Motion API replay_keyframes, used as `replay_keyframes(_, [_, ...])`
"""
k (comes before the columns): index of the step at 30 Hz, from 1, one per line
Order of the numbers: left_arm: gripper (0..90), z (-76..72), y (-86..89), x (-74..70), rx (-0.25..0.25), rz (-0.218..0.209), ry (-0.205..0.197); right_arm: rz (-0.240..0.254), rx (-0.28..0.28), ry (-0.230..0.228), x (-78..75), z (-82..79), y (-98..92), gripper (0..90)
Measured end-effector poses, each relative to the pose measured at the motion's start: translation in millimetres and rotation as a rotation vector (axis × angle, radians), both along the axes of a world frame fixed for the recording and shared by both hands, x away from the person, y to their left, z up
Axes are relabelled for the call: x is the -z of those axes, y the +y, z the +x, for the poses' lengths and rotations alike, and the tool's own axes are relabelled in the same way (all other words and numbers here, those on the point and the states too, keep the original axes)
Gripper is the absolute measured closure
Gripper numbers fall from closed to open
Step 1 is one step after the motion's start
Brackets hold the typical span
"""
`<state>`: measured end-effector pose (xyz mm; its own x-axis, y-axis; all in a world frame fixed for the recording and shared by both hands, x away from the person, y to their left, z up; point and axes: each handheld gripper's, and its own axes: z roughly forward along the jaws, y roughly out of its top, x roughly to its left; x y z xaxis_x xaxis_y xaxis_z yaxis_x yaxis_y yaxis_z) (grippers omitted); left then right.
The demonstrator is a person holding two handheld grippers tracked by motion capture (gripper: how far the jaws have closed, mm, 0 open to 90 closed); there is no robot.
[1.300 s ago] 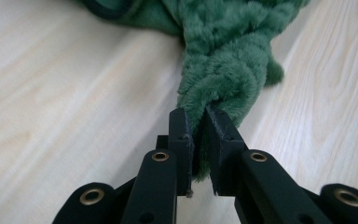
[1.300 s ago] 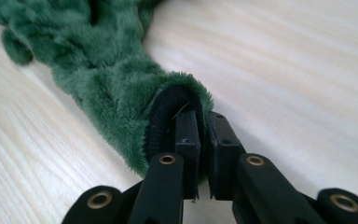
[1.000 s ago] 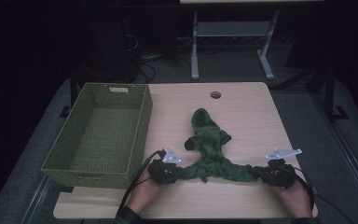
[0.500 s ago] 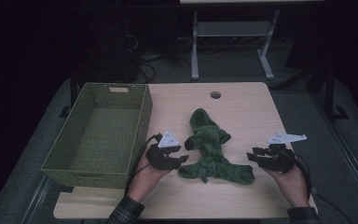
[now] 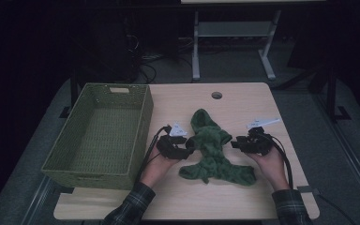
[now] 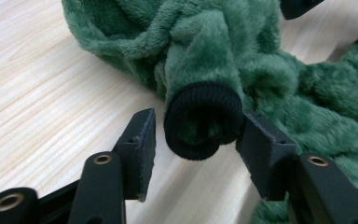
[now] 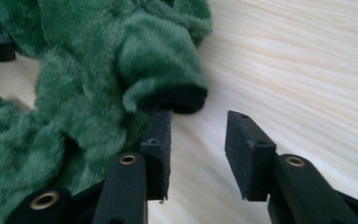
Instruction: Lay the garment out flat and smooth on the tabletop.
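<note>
A green fleece garment (image 5: 211, 150) lies crumpled on the wooden table (image 5: 243, 101) between my two grippers. My left gripper (image 5: 191, 145) is open at its left side. Its jaws have just been opening. In the left gripper view a sleeve's black cuff (image 6: 200, 100) sits loose between the pads (image 6: 142, 140), with a gap on one side. My right gripper (image 5: 234, 144) is open at the garment's right side, and its jaws have also just been opening. The other cuff (image 7: 177, 100) lies just beyond that gripper's (image 7: 199, 115) jaw tips, with bare table between them.
A green woven basket (image 5: 143, 126) stands empty on the table's left part, close to my left hand. A round cable hole (image 5: 216, 95) is near the far edge. Bare wood lies right of the garment and along the near edge.
Both hands moved away from the near edge and inward. The garment's spread-out ends were carried in and let go, and it now lies more bunched. Both grippers' jaws opened.
</note>
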<state>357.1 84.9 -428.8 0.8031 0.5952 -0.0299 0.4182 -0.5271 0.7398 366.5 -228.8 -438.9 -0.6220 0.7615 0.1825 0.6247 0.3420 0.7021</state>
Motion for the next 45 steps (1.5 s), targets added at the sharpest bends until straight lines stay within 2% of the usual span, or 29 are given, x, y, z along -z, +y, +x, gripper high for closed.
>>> replay_keyframes(2, [55.5, 4.2, -1.7, 0.0, 0.002, 0.004, 0.0, 0.021, -0.014, -0.016, 0.9, 4.6, 3.4, 68.2])
replay_keyframes(5, [72.9, 9.9, -1.9, -3.1, 0.002, -0.005, 0.007, 0.02, -0.02, -0.028, 1.8, 9.1, 7.5, 80.2])
replay_keyframes(6, [75.6, 12.0, -1.7, -4.4, 0.002, -0.005, 0.004, 0.017, -0.022, -0.014, 2.1, 11.2, 8.2, 82.7])
replay_keyframes(10, [79.1, 17.8, -1.0, -10.9, -0.005, -0.016, 0.003, 0.021, -0.025, -0.037, -5.4, 14.7, 7.3, 88.0])
replay_keyframes(12, [79.1, 19.4, -0.2, -14.7, -0.007, -0.022, -0.002, 0.036, -0.019, -0.068, -10.7, 14.1, 6.5, 88.6])
replay_keyframes(14, [79.1, 21.0, 0.8, -16.9, -0.017, -0.014, -0.015, 0.028, -0.027, -0.065, -13.7, 15.0, 5.7, 89.0])
replay_keyframes(16, [79.3, 24.9, 4.2, -20.4, -0.038, -0.007, -0.024, 0.023, -0.025, -0.08, -17.0, 14.6, 4.6, 89.6])
replay_keyframes(18, [79.6, 28.3, 8.4, -24.5, -0.063, -0.03, -0.024, 0.029, -0.021, -0.092, -22.2, 13.7, 0.8, 89.8])
replay_keyframes(22, [79.7, 34.2, 10.0, -27.8, -0.083, 0.002, -0.043, 0.036, -0.003, -0.134, -32.7, 10.5, -6.6, 90.0])
replay_keyframes(25, [79.7, 38.7, 7.9, -18.4, -0.106, 0.041, 0.004, 0.028, 0.007, -0.112, -29.3, 11.6, -8.8, 90.0])
replay_keyframes(29, [79.7, 44.9, 2.9, 2.1, -0.121, 0.104, 0.059, -0.032, 0.009, -0.053, -12.9, 17.5, -3.7, 90.0])
replay_keyframes(33, [79.5, 51.6, -0.1, 19.5, -0.129, 0.138, 0.086, -0.071, 0.005, -0.015, 2.1, 25.3, 1.8, 90.0])
replay_keyframes(34, [79.2, 53.3, 0.2, 21.6, -0.124, 0.147, 0.08, -0.082, 0.004, -0.007, 5.3, 27.1, 3.2, 90.0])
replay_keyframes(38, [77.0, 55.3, 0.7, 23.3, -0.129, 0.143, 0.08, -0.1, 0.007, 0.03, 17.2, 32.9, 6.9, 90.0])
replay_keyframes(40, [71.0, 53.7, 1.9, 20.4, -0.138, 0.139, 0.072, -0.094, -0.001, 0.035, 19.3, 34.1, 7.0, 88.6])
replay_keyframes(43, [60.9, 50.2, 6.4, 10.0, -0.144, 0.103, 0.055, -0.056, 0.006, 0.016, 11.0, 31.5, 4.2, 81.5])
replay_keyframes(45, [55.7, 47.6, 9.3, 0.3, -0.133, 0.071, 0.024, -0.024, 0.015, -0.008, 1.5, 29.1, 2.1, 76.4])
